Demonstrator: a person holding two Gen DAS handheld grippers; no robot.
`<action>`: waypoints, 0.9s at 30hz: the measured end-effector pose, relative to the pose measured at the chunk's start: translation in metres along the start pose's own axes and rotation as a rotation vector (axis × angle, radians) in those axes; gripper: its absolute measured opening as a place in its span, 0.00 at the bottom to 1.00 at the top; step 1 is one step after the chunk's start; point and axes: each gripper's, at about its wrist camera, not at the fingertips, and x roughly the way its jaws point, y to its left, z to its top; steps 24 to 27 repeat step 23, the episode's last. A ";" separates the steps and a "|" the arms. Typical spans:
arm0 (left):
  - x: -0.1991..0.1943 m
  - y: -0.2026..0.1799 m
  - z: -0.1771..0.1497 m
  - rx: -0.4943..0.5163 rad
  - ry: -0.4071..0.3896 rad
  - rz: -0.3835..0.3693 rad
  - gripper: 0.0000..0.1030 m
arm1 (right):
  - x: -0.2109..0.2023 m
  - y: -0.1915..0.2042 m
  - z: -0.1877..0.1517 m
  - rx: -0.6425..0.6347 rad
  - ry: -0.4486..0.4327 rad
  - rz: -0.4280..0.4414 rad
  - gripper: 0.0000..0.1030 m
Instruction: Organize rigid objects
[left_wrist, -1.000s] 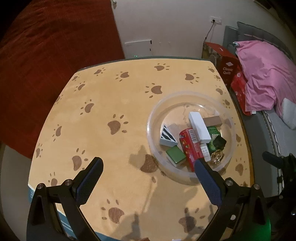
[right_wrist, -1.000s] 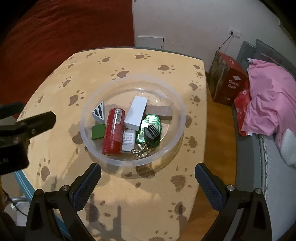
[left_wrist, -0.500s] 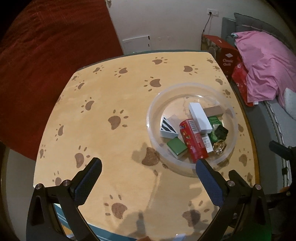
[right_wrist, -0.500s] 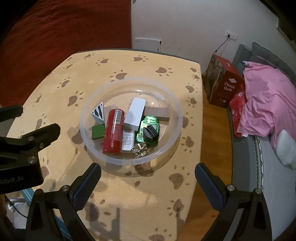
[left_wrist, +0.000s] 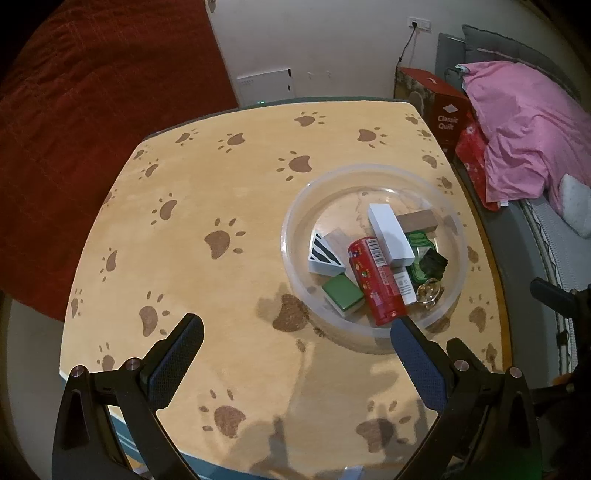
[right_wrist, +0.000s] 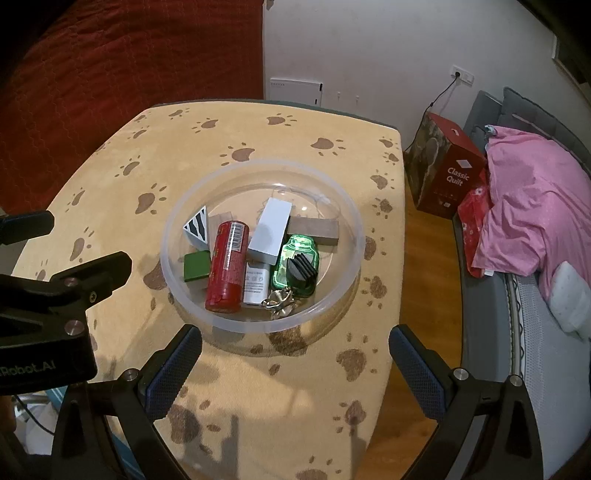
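Both cameras have drawn back and risen a little over the past second, so more of the paw-print table (right_wrist: 258, 369) shows in front of the bowl; the bowl's contents lie as they did.

From the right wrist view, going left to right: the left hand-held gripper (right_wrist: 59, 280) hangs over the table's left edge, empty; its spread shows in its own view, where the fingers (left_wrist: 173, 362) stand wide apart. The clear plastic bowl (right_wrist: 177, 280) sits on the table right of centre. Inside it, a zebra-striped block (right_wrist: 195, 227) leans at the left, with a green block (right_wrist: 195, 266) just in front of it. A red cylindrical can (right_wrist: 227, 266) lies on its side beside them. A white rectangular box (right_wrist: 269, 230) rests tilted across the pile, over a small white labelled box (right_wrist: 255, 282). A green translucent jar-shaped piece (right_wrist: 291, 251) carries a black ridged object (right_wrist: 301, 269), a gold trinket (right_wrist: 279, 301) lies at the near rim, and a brown wooden block (right_wrist: 314, 229) lies behind.

The right hand-held gripper (right_wrist: 295, 363) hovers short of the bowl, fingers wide apart, holding nothing. A red quilt box (right_wrist: 450, 177) and pink bedding (right_wrist: 535, 206) lie off to the right.
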 end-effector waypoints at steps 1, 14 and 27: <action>0.000 0.000 0.000 0.000 0.001 0.001 0.99 | 0.000 0.000 0.000 0.000 0.000 0.000 1.00; 0.007 -0.006 0.008 0.004 0.004 -0.025 0.99 | 0.008 -0.007 0.003 0.013 0.016 0.000 1.00; 0.011 -0.011 0.010 0.029 0.008 -0.035 0.99 | 0.013 -0.012 0.001 0.036 0.033 -0.001 1.00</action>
